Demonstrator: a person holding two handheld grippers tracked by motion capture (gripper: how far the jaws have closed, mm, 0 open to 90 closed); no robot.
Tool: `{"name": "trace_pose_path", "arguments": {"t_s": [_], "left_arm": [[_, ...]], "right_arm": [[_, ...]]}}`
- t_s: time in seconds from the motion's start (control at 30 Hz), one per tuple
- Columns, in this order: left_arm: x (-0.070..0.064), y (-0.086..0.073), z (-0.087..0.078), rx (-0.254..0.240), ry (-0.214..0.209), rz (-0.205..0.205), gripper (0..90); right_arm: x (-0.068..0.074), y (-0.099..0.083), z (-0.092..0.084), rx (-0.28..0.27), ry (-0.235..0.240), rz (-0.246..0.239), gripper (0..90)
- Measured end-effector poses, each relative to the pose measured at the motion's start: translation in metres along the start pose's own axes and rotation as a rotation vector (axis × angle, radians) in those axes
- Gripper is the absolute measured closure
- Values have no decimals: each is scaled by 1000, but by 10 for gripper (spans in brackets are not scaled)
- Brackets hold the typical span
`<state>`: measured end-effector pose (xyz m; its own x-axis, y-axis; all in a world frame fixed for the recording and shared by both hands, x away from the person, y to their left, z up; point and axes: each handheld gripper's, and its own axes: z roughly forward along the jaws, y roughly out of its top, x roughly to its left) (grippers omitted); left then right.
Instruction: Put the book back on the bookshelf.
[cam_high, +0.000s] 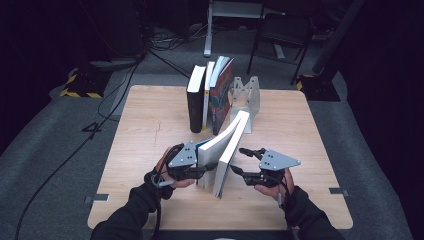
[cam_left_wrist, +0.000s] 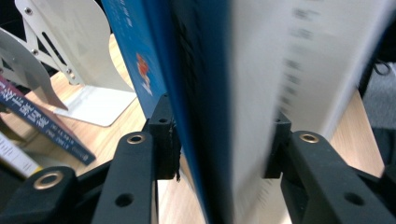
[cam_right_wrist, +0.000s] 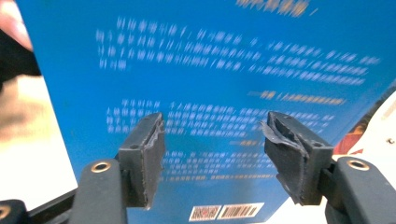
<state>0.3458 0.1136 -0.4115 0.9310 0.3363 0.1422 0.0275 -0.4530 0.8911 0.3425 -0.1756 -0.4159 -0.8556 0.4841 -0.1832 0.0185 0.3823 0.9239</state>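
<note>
Wooden table (cam_high: 150, 130): left gripper (cam_high: 204, 170) straddles the leaning blue book (cam_high: 224, 150), pads seemingly just off it; right gripper (cam_high: 241, 161), level beside the book, gapes empty.

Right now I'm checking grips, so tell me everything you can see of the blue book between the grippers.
The blue book is a thick paperback with a blue cover, pale printed text and barcodes on its back. It stands on its edge on the wooden table, leaning. The left gripper straddles it; the right gripper faces its back cover, open.
</note>
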Motion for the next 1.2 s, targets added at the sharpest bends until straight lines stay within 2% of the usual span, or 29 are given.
{"name": "trace_pose_path", "arguments": {"t_s": [0.07, 0.23, 0.3, 0.4, 0.53, 0.67, 0.8, 0.93, 1.07, 1.13, 1.2], "left_arm": [[-6, -3, -2, 31, 11, 2, 551], [-17, -11, 0, 72, 12, -18, 459], [-21, -15, 0, 81, 22, -43, 433], [-25, -23, 0, 115, -2, -69, 343], [-37, -31, 5, 130, -24, -102, 296], [-47, -33, 16, 142, -13, -147, 258], [-55, -33, 28, 141, 63, -201, 256], [-58, -29, 39, 98, 149, -254, 267], [-59, -26, 45, 66, 221, -260, 314], [-56, -26, 43, 50, 226, -256, 393], [-57, -25, 39, 61, 242, -215, 437]], "right_arm": [[2, -2, 3, 12, 3, -2, 381], [4, -9, 9, 42, 3, -6, 374], [3, -11, 11, 49, 5, -1, 369], [2, -14, 13, 60, 3, 6, 365], [2, -18, 17, 72, 5, 5, 369], [4, -20, 21, 87, -5, -2, 374], [2, -22, 25, 103, -6, 6, 354], [0, -24, 27, 113, -14, 15, 341], [-1, -25, 28, 118, -27, 15, 324], [-2, -25, 28, 121, -35, 11, 327], [-3, -25, 26, 117, -41, 13, 347]]}}
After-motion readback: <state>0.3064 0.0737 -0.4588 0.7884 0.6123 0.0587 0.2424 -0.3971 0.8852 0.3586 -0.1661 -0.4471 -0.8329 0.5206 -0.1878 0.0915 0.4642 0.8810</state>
